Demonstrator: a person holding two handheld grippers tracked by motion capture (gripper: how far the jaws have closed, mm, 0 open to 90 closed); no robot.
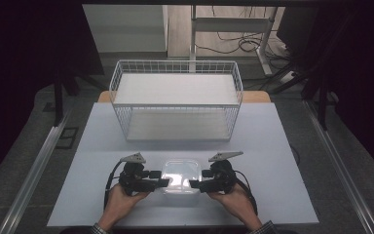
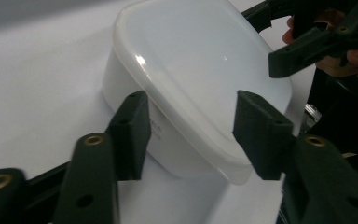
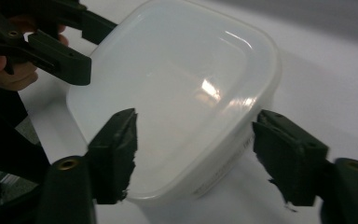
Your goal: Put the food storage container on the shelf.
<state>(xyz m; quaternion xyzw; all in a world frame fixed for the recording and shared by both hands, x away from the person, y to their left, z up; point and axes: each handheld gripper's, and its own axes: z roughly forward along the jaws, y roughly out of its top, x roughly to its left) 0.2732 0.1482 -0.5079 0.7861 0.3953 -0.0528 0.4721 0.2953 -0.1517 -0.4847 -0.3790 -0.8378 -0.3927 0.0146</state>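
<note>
The translucent white square plastic container with a lid (image 1: 180, 176) stood on the near part of the white desk (image 1: 272, 146), in the middle between the two hands. The left gripper (image 1: 163, 183) reached it from the left side and the right gripper (image 1: 195, 184) from the right side. On each gripper the jaws stood apart around an edge of the container, and a small gap was visible between the pads and the plastic, so nothing was clamped yet. The main risk, in my judgement, was slipping: the walls looked smooth and rounded, and if one gripper closed before the other, the container could be pushed sideways or tilted. A hard squeeze could also bend the thin wall or pop the lid. Whether something was inside the container was hard to say, because the plastic was milky and reflected the light. The lower edge of each hand was cut off by the frame. Farther away stood an empty white wire basket (image 1: 175, 100), and the room behind it was too dark to make out.
</note>
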